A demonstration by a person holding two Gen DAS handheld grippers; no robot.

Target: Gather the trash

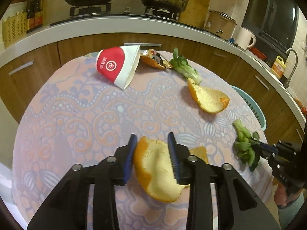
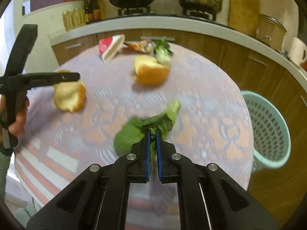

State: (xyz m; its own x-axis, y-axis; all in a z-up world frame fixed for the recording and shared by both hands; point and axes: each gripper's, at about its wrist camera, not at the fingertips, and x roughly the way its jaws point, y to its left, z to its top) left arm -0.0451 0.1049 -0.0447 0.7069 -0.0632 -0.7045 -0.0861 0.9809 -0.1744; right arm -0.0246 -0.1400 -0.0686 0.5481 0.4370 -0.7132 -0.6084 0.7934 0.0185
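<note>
Left wrist view
left gripper: jaws apart around an orange peel; left pad touches the peel, right pad sits over its pale inside, firm pinch cannot be told
table: round, patterned pink-lilac cloth; landmark for all below
paper cup: red and white, flattened, on its side at the table's far edge
snack wrapper: far edge of the table, just right of the cup
far greens: touching the wrapper's right end
second peel: right half of the table, just nearer than those greens
right gripper: at the table's right edge, clamped on a leafy green

Right wrist view (blurred)
right gripper: pads closed tight on the leafy green, over the table's near half
basket: mint, perforated, beside the table's right edge, lower
left gripper: at the table's left side, orange peel under its tip
hand: on the left gripper's handle
</note>
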